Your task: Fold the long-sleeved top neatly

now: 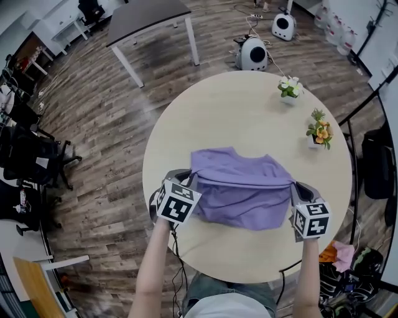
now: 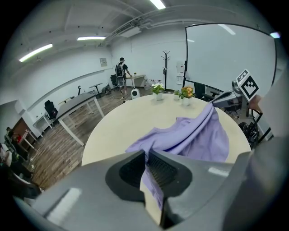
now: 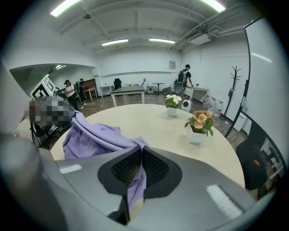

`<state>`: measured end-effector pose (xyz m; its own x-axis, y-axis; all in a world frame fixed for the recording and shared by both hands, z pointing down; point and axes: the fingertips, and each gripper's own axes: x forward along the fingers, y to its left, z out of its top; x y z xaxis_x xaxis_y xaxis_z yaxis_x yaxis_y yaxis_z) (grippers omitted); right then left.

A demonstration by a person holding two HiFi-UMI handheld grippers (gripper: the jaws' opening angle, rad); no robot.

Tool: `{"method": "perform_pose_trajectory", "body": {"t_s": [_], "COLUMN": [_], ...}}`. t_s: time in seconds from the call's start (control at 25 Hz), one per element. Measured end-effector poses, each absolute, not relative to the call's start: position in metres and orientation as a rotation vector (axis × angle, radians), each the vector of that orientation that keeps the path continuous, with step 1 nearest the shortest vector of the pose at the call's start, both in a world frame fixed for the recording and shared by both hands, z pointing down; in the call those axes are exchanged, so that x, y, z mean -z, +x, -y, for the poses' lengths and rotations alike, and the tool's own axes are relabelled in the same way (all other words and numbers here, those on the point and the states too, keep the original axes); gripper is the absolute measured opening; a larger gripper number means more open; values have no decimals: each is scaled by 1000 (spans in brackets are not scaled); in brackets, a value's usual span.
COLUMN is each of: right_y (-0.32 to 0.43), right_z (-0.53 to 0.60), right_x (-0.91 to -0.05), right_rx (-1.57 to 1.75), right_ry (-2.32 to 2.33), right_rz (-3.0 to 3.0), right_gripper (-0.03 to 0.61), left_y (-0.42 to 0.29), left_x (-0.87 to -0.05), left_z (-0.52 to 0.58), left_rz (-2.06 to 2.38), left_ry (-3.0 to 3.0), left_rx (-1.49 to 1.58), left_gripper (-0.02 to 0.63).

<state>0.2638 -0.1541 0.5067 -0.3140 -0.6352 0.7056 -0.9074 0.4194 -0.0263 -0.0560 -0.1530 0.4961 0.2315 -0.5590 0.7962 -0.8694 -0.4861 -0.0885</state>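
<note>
A lilac long-sleeved top (image 1: 242,189) lies partly folded near the front of the round beige table (image 1: 236,118). My left gripper (image 1: 186,181) is shut on the top's left edge, and its pads pinch the cloth (image 2: 151,173). My right gripper (image 1: 297,189) is shut on the right edge, where cloth (image 3: 135,182) hangs between its pads. The fabric stretches taut between the two grippers as a raised fold above the lower layer (image 2: 198,135). The top (image 3: 90,135) trails leftward from the right jaws.
Two small potted plants (image 1: 290,87) (image 1: 319,130) stand at the table's far right. A grey rectangular table (image 1: 149,18) and two white pods (image 1: 252,54) stand on the wooden floor beyond. Black chairs (image 1: 25,155) are at the left.
</note>
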Motion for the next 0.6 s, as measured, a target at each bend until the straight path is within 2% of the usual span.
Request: {"method": "perform_pose_trajectory", "body": {"t_s": [0.6], "right_y": [260], "right_z": [205], "right_x": [-564], "right_rx": [-728], "right_ry": [1235], "right_rz": [2007], "right_gripper": [41], "left_y": [-56], "left_x": [-543], "left_z": [210], "left_rz": [1228], "left_ry": [1964], "left_rx": [-824], "left_gripper": [143]}}
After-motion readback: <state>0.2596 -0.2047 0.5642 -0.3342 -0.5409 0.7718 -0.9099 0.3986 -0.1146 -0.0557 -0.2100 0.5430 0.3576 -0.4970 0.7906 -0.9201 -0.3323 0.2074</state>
